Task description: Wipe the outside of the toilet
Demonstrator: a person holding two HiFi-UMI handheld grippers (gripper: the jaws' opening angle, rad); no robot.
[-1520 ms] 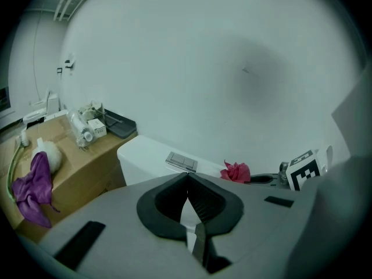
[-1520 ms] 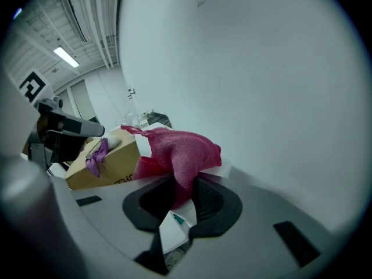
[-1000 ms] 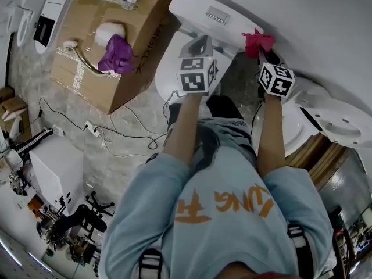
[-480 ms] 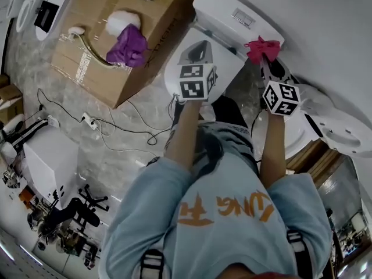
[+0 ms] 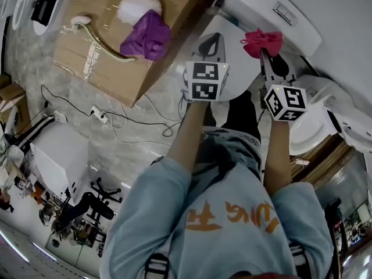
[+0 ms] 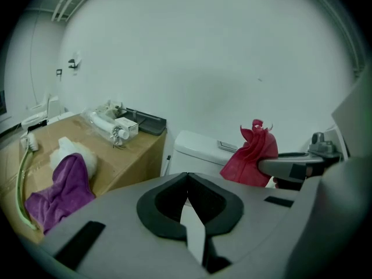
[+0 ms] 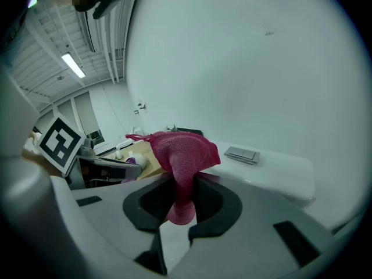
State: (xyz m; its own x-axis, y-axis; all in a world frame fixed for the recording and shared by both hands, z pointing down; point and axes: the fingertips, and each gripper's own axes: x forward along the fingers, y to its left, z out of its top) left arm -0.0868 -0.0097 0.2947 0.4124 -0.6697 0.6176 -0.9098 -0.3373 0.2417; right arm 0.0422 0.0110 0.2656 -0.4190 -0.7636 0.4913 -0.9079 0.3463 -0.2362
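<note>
The white toilet has its tank (image 5: 273,16) at the top right of the head view, with the closed lid (image 5: 235,31) just in front of it. My right gripper (image 5: 267,56) is shut on a red cloth (image 5: 263,41) and holds it over the gap between lid and tank. The right gripper view shows the red cloth (image 7: 180,156) pinched between the jaws, with the tank (image 7: 279,173) and its flush button (image 7: 242,153) behind. My left gripper (image 5: 210,44) hovers over the lid, jaws shut on nothing (image 6: 187,176). The left gripper view also shows the red cloth (image 6: 251,154).
A cardboard box (image 5: 99,45) left of the toilet carries a purple cloth (image 5: 148,35), a white fluffy thing (image 5: 138,4) and a hose. Cables (image 5: 128,127) trail over the floor. A second toilet (image 5: 317,121) stands at the right, a white unit (image 5: 58,156) at the left.
The head view has swung, so the toilet and box sit further right. Against the tank, the red cloth has moved from its right end to in front of its middle.
</note>
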